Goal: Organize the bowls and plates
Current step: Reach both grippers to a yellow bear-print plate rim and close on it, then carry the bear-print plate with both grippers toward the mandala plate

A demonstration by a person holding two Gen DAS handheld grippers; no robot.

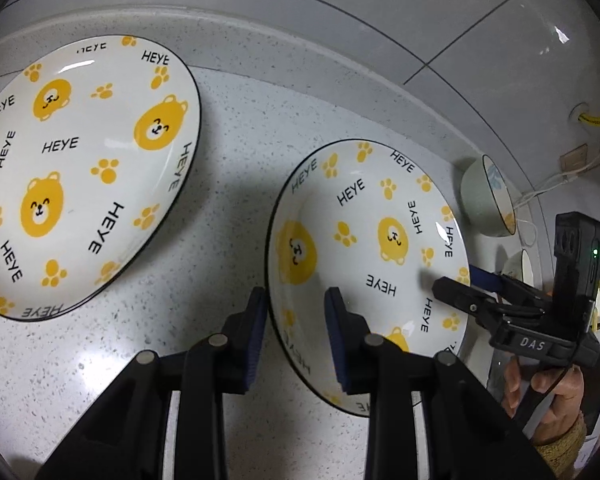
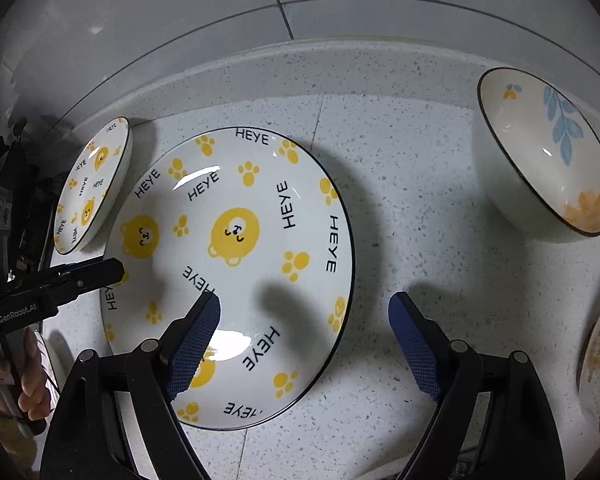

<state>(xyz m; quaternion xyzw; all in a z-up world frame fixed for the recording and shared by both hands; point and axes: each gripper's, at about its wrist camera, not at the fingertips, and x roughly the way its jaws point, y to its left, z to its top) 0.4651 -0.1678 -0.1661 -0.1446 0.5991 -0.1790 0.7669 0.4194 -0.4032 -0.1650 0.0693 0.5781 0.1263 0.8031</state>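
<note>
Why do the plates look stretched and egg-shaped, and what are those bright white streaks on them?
Left wrist view: the fisheye lens bends the far plate into an egg and curves the counter edge. Right wrist view: the near plate carries white glare patches from lamps overhead, and the right gripper throws soft dark shadows across it. Both views darken toward the corners.

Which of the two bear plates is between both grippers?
The right-hand bear plate: the left gripper straddles its rim, the right gripper its opposite edge. The other plate lies apart.
</note>
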